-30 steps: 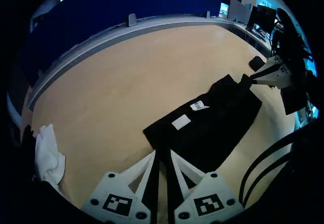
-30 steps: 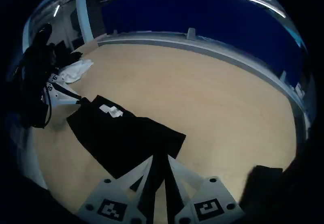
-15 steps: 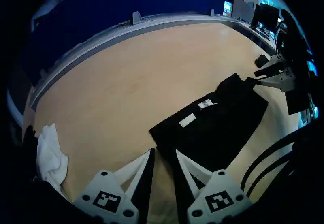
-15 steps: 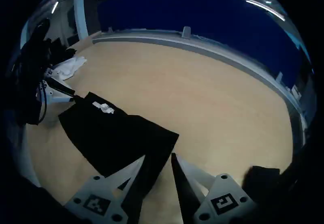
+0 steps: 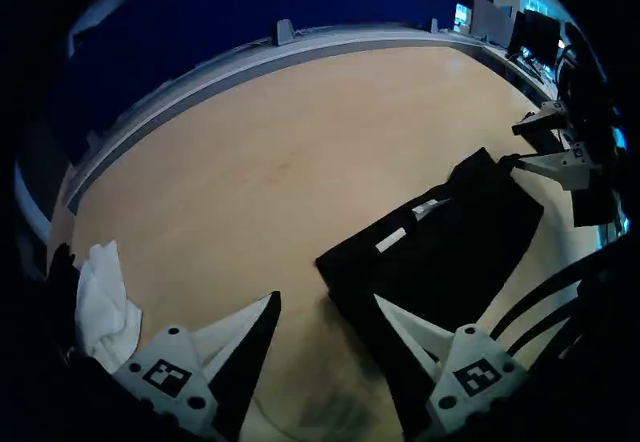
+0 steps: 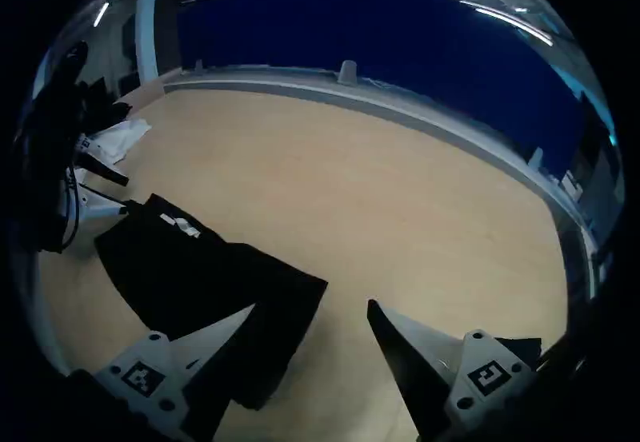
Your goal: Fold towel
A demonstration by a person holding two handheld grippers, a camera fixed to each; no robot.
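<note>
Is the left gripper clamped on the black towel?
No, the left gripper is wide open, and the black towel lies flat on the table.

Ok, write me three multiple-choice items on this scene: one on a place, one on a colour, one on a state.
1. Where does the white cloth lie relative to the towel?
A) on top of it
B) apart from it, near the table edge
C) tucked under it

2. What colour is the towel?
A) black
B) red
C) yellow

3. How is the left tool?
A) open, gripping nothing
B) shut on the towel
C) shut on the white cloth

Answers: 1 B, bare wood separates them; 2 A, it is dark against the pale table; 3 A, its fingers stand wide apart.
</note>
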